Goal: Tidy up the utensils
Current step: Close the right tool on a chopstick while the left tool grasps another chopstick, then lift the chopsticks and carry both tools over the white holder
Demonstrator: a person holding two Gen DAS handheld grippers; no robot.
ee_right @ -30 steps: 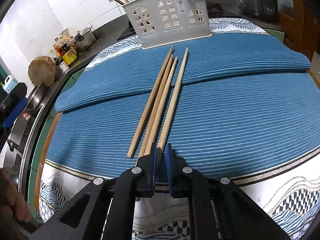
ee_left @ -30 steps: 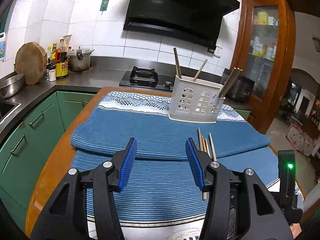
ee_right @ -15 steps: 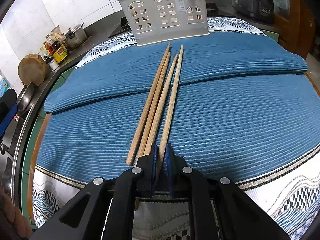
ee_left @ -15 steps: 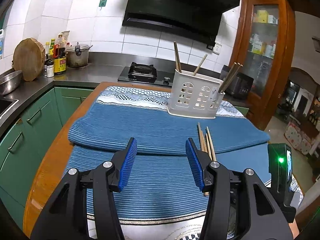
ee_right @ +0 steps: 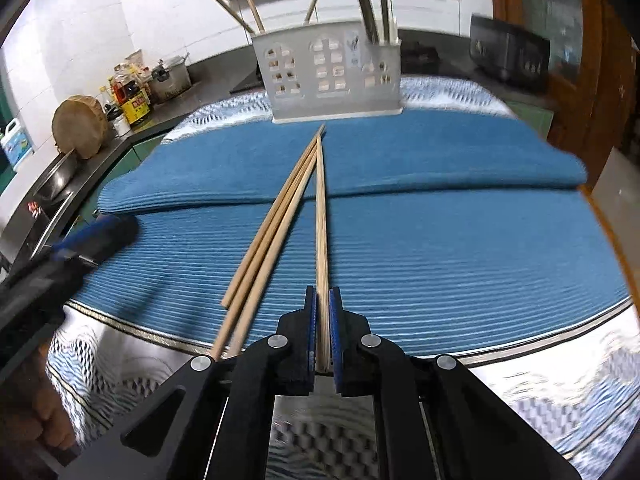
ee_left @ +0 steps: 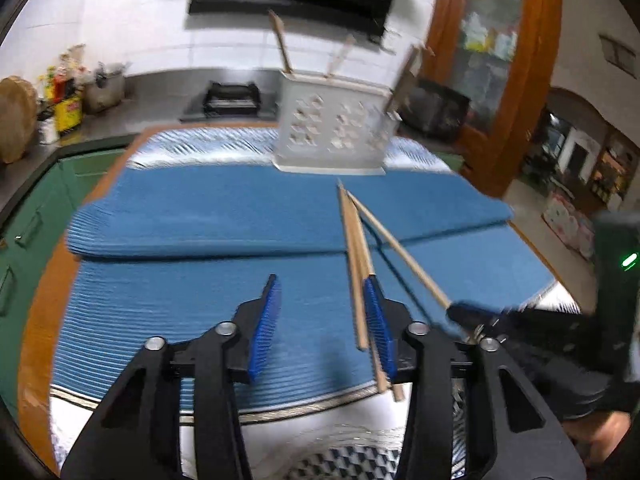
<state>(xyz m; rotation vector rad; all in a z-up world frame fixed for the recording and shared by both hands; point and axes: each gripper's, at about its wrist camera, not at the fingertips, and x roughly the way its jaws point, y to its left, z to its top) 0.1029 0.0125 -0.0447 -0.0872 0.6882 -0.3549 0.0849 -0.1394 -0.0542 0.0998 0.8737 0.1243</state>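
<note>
surface: wooden table (ee_left: pixel 38 320), orange-brown rim visible | cover: patterned white cloth (ee_right: pixel 540 392) over tabletop | layer: blue ribbed mat (ee_right: pixel 460 248), far edge folded back | on mat: white utensil holder (ee_right: pixel 332 76) upright at far end; three loose chopsticks (ee_right: pixel 272 232) flat, side by side

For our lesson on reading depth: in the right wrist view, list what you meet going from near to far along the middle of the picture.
Right claw → held chopstick → fold of the blue mat → white holder → wall tiles

Dim indoor light, fisheye-bent edges; left view perhaps motion-blurred.
</note>
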